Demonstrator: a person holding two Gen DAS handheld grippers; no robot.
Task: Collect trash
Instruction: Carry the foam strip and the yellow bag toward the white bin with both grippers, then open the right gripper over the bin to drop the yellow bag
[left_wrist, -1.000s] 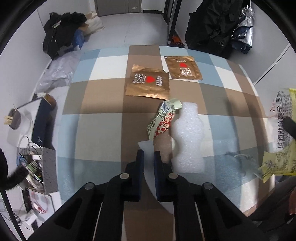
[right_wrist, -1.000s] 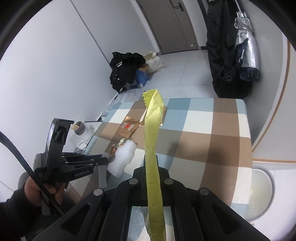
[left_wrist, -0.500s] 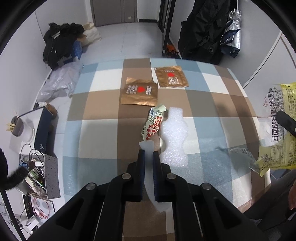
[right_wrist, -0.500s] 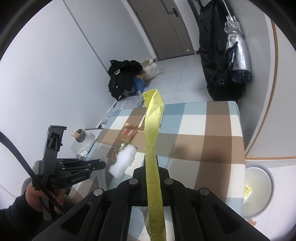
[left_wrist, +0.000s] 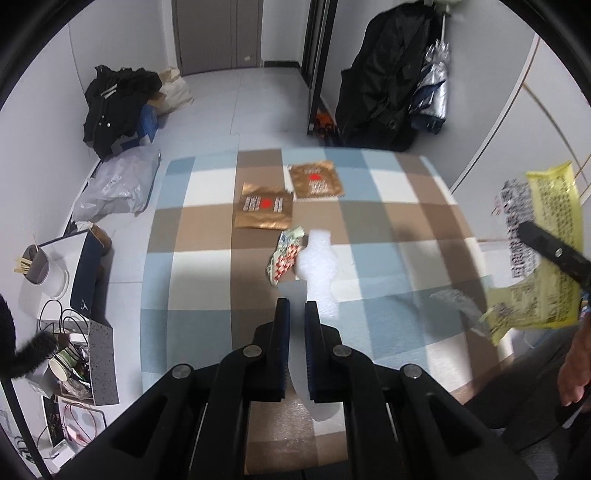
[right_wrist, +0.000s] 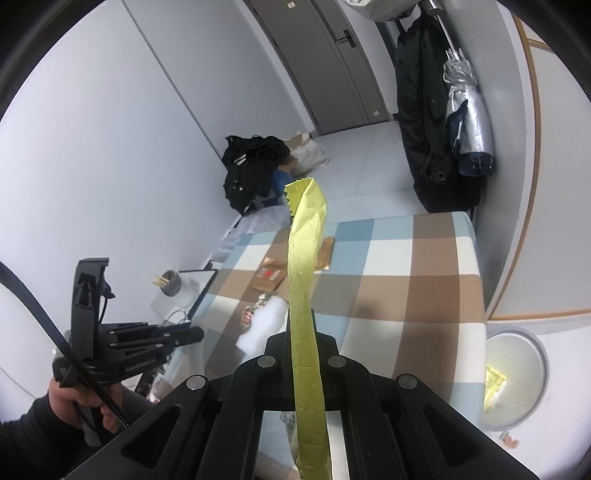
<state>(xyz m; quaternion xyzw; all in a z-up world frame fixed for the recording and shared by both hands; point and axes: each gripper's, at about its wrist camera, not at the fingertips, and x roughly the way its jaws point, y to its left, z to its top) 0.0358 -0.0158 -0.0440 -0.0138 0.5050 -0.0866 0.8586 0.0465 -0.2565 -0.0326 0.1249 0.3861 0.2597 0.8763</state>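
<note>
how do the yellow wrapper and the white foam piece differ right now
The yellow wrapper is pinched in the right gripper, held up off the table; the white foam piece lies flat on the checked tablecloth, untouched. The wrapper is thin, printed film; the foam is plain, thick, and bottle-shaped. Both look like trash not yet binned.

Home entryway room: checkered tablecloth table (left_wrist: 207, 236), coat (right_wrist: 421, 110) and umbrella (right_wrist: 467, 122) hung by door (left_wrist: 214, 33).

wrapper (left_wrist: 283, 254) left of foam (left_wrist: 319, 267), on table (left_wrist: 192, 266)
</note>
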